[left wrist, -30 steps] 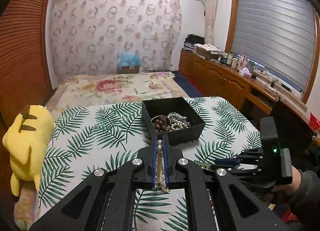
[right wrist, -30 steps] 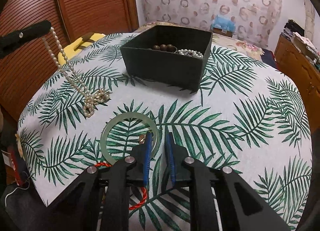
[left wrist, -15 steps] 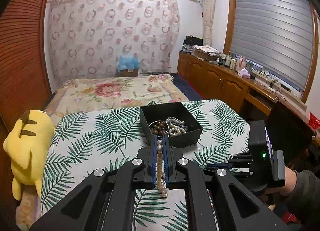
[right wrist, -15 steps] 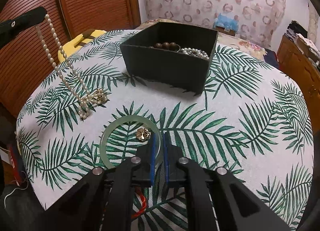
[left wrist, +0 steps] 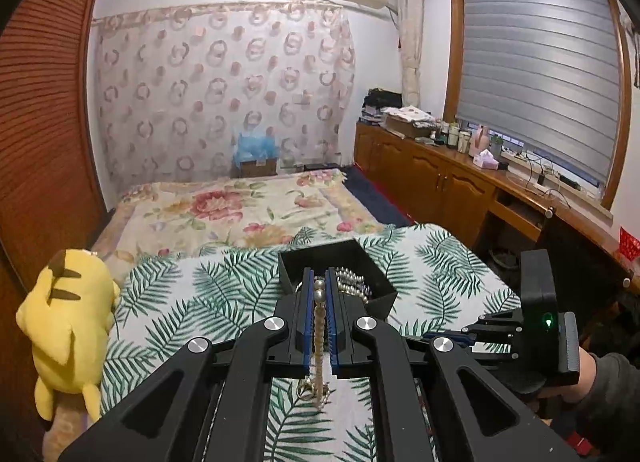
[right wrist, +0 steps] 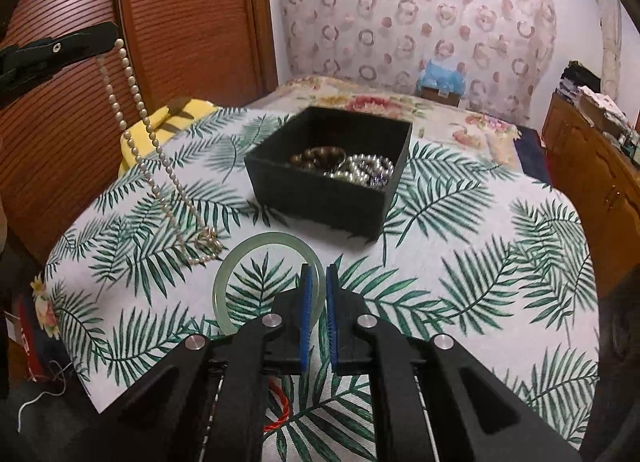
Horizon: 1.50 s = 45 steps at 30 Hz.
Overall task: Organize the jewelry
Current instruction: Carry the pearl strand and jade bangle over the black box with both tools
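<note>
My left gripper (left wrist: 319, 282) is shut on a pearl necklace (left wrist: 319, 326) and holds it high; in the right wrist view the strand (right wrist: 150, 134) hangs from the left gripper (right wrist: 114, 38) with its clasp end touching the cloth. A black jewelry box (right wrist: 332, 190) with brown beads and pearls stands mid-table; it also shows in the left wrist view (left wrist: 380, 294). My right gripper (right wrist: 316, 276) is shut on the rim of a pale green jade bangle (right wrist: 240, 258), tilted up off the cloth.
The table has a palm-leaf cloth (right wrist: 480, 262). A yellow plush toy (left wrist: 68, 322) sits at its left edge. A red cord (right wrist: 280, 410) lies under the right gripper. A bed (left wrist: 240, 210) is behind, wooden cabinets (left wrist: 440, 186) to the right.
My left gripper rose, lifting the necklace until only its end touches the cloth. My right gripper closed on the bangle's rim and tilted it up.
</note>
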Each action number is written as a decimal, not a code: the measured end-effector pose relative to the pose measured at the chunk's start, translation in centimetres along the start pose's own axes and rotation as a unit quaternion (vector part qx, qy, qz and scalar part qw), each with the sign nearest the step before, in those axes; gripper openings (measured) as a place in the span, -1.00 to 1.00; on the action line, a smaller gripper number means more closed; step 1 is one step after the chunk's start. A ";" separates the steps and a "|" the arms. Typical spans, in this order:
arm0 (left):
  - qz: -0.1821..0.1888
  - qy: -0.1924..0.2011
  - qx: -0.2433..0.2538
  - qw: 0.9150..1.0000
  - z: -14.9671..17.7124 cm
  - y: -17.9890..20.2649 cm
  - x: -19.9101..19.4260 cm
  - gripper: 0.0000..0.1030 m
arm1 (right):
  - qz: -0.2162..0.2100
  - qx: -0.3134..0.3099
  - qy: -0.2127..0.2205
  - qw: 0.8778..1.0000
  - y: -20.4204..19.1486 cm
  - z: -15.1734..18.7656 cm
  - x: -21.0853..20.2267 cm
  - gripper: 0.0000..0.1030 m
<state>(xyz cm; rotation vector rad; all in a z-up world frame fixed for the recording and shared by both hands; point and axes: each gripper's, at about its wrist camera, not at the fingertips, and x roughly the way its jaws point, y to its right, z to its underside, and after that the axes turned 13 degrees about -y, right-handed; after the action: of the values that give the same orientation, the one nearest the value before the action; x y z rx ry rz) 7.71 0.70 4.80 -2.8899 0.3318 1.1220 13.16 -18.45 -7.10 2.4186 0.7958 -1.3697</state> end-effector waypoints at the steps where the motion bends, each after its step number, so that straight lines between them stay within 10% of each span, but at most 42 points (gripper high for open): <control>1: 0.000 0.002 0.001 1.000 -0.1 0.1 -0.2 -0.90 | 0.000 0.000 0.002 1.000 0.0 -0.1 -0.2 -0.84; 45: 0.006 0.040 0.031 0.999 -10.3 2.1 1.3 -0.90 | 0.021 -0.007 0.069 0.997 4.5 -7.8 -3.4 -0.84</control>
<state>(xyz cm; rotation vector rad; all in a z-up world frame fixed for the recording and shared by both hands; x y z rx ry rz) 15.03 -2.57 11.65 -2.8880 0.3797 0.9818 19.84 -19.65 -0.34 2.5261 0.7778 -1.1886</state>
